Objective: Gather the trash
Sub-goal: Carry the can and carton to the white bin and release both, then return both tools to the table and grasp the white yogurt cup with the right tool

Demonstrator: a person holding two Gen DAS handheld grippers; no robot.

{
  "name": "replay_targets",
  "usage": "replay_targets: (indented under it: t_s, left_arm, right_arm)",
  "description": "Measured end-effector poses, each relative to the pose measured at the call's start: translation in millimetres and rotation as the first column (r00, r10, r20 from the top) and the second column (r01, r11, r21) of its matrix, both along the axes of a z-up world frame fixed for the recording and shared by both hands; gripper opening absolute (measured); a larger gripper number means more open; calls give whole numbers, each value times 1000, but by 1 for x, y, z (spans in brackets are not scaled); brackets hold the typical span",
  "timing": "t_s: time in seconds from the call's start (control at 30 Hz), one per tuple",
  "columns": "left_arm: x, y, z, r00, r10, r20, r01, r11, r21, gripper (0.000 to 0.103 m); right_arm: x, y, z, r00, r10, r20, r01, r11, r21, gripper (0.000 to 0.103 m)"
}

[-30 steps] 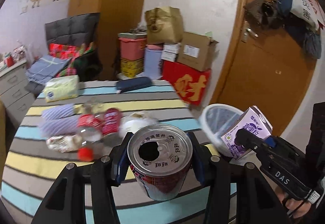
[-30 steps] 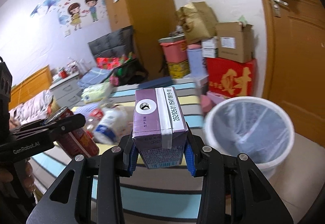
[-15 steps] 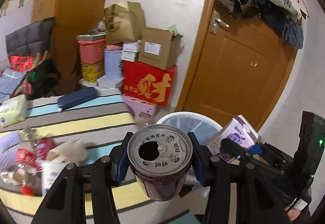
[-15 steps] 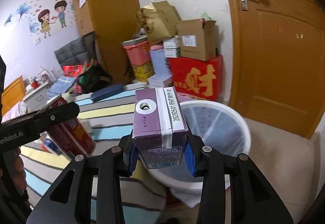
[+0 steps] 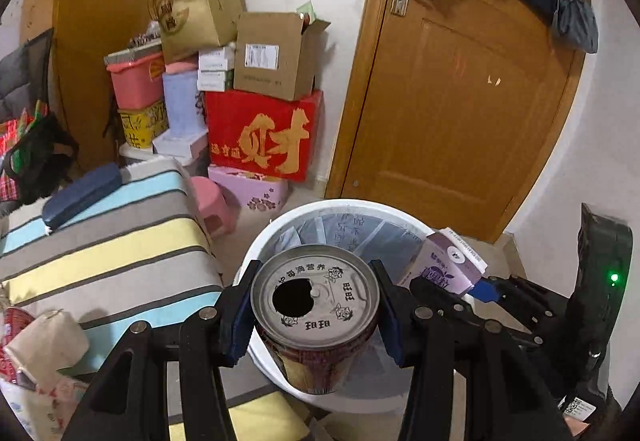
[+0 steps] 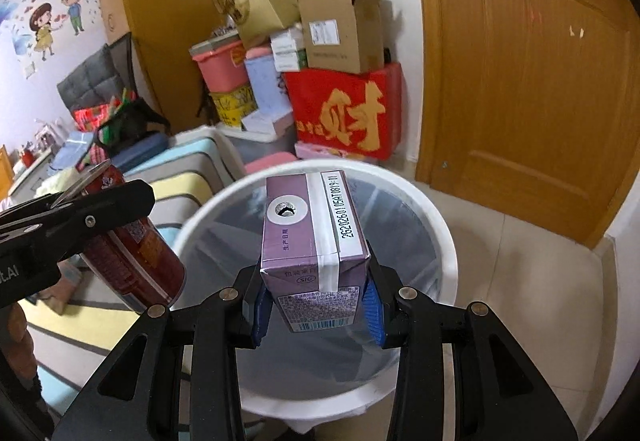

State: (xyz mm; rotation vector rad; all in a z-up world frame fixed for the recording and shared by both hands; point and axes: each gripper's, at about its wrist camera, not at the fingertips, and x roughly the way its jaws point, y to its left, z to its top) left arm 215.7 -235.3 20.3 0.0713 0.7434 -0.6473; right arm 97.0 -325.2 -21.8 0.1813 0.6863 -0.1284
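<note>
My left gripper [image 5: 314,311] is shut on a red drink can [image 5: 316,315] with an opened silver top, held over the near rim of a white trash bin [image 5: 280,229] lined with a clear bag. My right gripper [image 6: 318,299] is shut on a purple drink carton [image 6: 314,241], held above the bin's [image 6: 444,233] mouth. In the left wrist view the carton [image 5: 448,261] and right gripper [image 5: 486,291] appear at the right over the bin's far rim. The right wrist view shows the can [image 6: 132,245] at the left, beside the bin's edge.
A striped table [image 5: 108,241] at the left carries a dark blue case [image 5: 82,193] and crumpled trash [image 5: 44,341]. Stacked boxes, with a red box [image 5: 264,135] in front, and a pink stool [image 5: 210,203] stand behind the bin. A wooden door [image 5: 460,101] is at the right.
Both grippers have swung right from over the table toward the bin and dropped a little. The can and carton stay gripped; the bin now lies directly under them.
</note>
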Motion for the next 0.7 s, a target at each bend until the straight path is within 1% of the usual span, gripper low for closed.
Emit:
replay_targets:
  t_s: [0.07,0.1,0.17,0.2,0.23,0.27,0.4,0.53,0.7]
  left_arm:
    - [5,-5,-6,1000,-8,-7,8,1000,17,52]
    - [6,-6,-8,1000,-8,-7,8,1000,8,53]
    - [8,-6,-10,1000,-27,-8,27,1000,-13,61]
    - [9,-5,-11,1000,-24,-9,24,1000,-19,69]
    - [10,-5,-11,1000,-20,-10,20,1000,-22,72]
    - [10,-5,-11,1000,-18,-10,18,1000,-21,72]
    - [10,1,-10,1000,0,-10,0,1000,-16,72]
    - [4,11,-6,1000,20,-6,-20,1000,-5,72]
    - [-12,31,5,998,51,23,-51,999,-2,72]
  right_arm:
    - [1,-2,-4,1000,-8,-18,8,1000,-10,40]
    - [3,-5,-5,999,-20,-28,19,1000,-15,40]
    - [4,-7,-7,999,-26,-40,25,999,-23,40]
    - [4,-7,-8,998,-34,-43,33,999,-28,40]
    - [6,-9,-8,998,-38,-48,37,999,-27,41]
    - [3,-9,-8,998,-41,-52,39,999,-23,42]
    - [5,-10,-7,998,-49,-43,48,999,-23,59]
    - [-2,-7,-2,998,-57,-29,56,998,-26,60]
    - [-1,0,6,999,-51,0,51,999,-18,60]
